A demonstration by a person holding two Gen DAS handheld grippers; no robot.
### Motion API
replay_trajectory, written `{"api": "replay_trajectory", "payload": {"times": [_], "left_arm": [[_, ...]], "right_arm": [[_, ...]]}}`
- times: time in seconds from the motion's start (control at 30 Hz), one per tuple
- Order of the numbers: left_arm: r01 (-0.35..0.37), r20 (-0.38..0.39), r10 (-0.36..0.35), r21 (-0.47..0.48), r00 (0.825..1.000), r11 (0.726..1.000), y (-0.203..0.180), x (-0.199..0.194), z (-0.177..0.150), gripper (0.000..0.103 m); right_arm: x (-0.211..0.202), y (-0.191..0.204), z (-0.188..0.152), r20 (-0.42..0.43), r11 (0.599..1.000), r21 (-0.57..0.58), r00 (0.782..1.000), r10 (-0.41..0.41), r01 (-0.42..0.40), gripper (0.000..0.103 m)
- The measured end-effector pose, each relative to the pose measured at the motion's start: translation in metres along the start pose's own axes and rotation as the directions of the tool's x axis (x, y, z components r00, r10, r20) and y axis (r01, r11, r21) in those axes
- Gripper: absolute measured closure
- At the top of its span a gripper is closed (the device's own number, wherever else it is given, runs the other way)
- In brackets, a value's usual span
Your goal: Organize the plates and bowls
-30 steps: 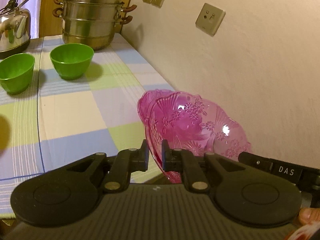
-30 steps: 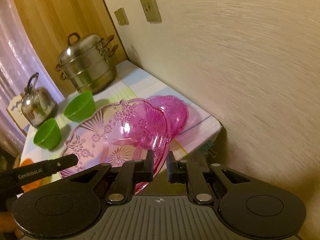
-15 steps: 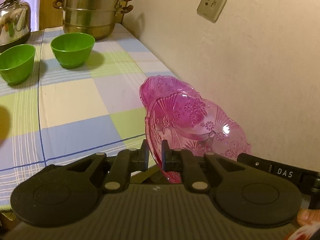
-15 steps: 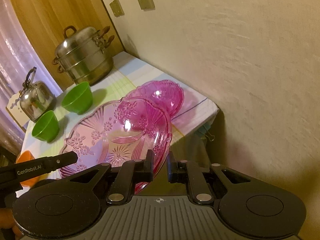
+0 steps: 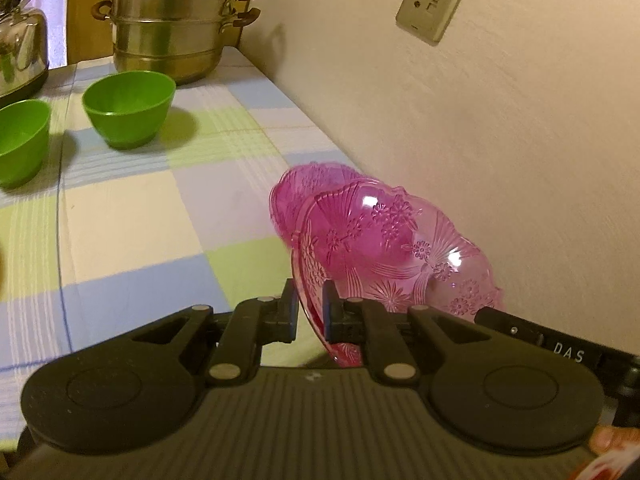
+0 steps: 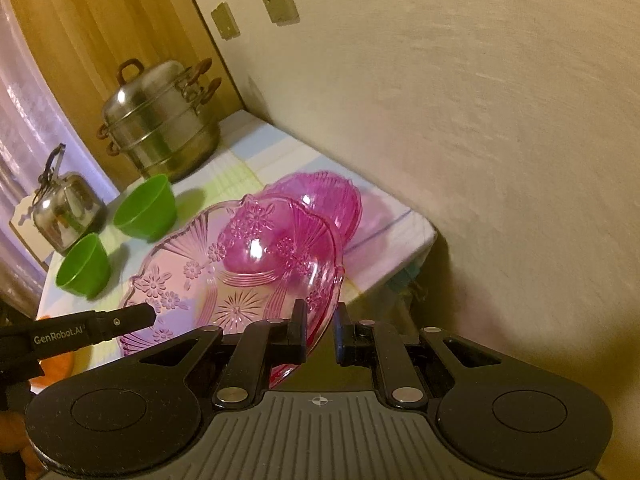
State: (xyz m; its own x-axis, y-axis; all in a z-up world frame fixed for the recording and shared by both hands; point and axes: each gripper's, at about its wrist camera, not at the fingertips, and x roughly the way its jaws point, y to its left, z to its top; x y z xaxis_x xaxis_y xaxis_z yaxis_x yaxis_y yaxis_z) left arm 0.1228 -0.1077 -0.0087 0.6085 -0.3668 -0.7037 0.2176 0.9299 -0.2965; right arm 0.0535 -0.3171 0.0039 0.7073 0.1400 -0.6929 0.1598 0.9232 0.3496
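A large pink glass plate (image 5: pixel 400 256) with a flower pattern hangs in the air, held by both grippers at opposite rims. My left gripper (image 5: pixel 310 314) is shut on its near rim. My right gripper (image 6: pixel 320 330) is shut on the other rim (image 6: pixel 320 296). A smaller pink glass bowl (image 5: pixel 312 188) rests on the checked tablecloth near the wall, partly hidden behind the plate; it also shows in the right wrist view (image 6: pixel 320 196). Two green bowls (image 5: pixel 128 106) (image 5: pixel 20 140) stand further back on the table.
A steel steamer pot (image 5: pixel 168 24) and a steel kettle (image 5: pixel 20 52) stand at the far end of the table. The wall (image 5: pixel 480 120) runs close along the table's right side. The table's near corner (image 6: pixel 424 236) is beside the pink bowl.
The held plate has moved forward over the table, closer to the pink bowl and overlapping it more. Both grippers have stayed shut on it.
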Motion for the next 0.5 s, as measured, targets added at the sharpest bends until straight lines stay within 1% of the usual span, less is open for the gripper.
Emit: {"api": "replay_trajectory", "payload": {"times": [0.27,0.33,0.4,0.5], "left_arm": [[-0.004,-0.016,0.004,-0.020,1.000,1.000,0.001,0.052,0.037,0.093],[-0.006,-0.019,0.005,-0.023,1.000,1.000,0.002,0.066,0.046,0.093],[0.002,-0.043,-0.004,-0.051,0.999,0.999,0.005,0.081,0.055,0.093],[0.015,-0.058,-0.018,-0.058,0.998,0.998,0.008,0.100,0.066,0.093]], "right_arm": [[0.040,-0.004,0.037,0.030,1.000,-0.006,1.000,-0.009,0.009,0.091],[0.054,-0.005,0.045,0.028,1.000,-0.006,1.000,-0.013,0.013,0.091],[0.067,-0.008,0.051,0.021,1.000,-0.003,1.000,-0.018,0.018,0.091],[0.084,-0.012,0.059,0.015,0.999,-0.003,0.999,-0.034,0.034,0.091]]}}
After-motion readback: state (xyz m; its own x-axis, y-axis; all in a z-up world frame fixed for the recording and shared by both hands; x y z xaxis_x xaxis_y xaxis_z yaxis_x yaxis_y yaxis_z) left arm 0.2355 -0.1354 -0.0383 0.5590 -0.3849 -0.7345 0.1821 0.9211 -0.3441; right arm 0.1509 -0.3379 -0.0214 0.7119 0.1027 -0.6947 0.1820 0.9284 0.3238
